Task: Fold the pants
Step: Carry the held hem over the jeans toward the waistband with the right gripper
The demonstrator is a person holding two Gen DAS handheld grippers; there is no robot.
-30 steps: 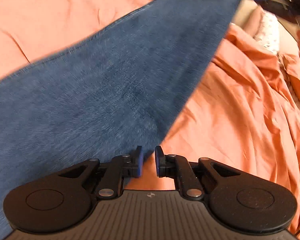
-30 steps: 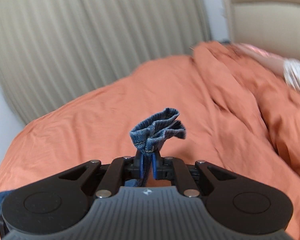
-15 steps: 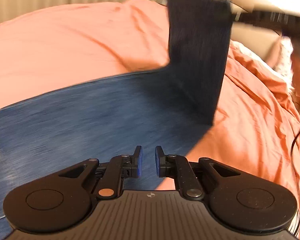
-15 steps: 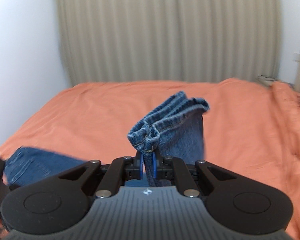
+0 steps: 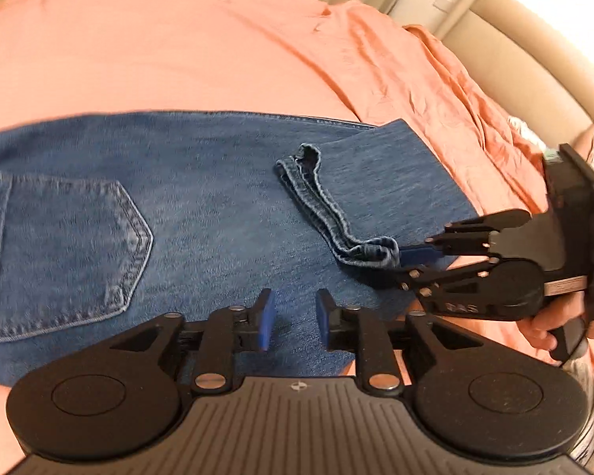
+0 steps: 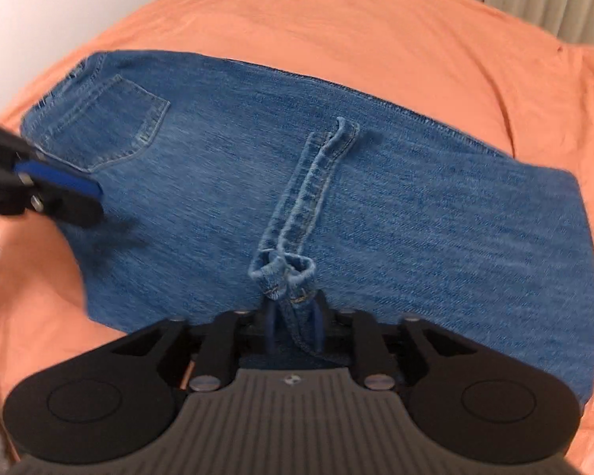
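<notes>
Looking along both grippers, I see the blue jeans [image 6: 396, 206] lying folded flat on the orange bed cover [image 6: 336, 27], with the back pocket [image 5: 65, 253] facing up. My right gripper [image 6: 293, 318] has just been opening; the bunched hem [image 6: 285, 273] of the legs is still between its 2 blue pads, but they do not seem to press it now. My left gripper [image 5: 291, 322] has also just opened a little and holds nothing, just above the denim

Coarse denim pants [image 6: 376, 206], matt cotton sheet [image 6: 336, 31]
</notes>
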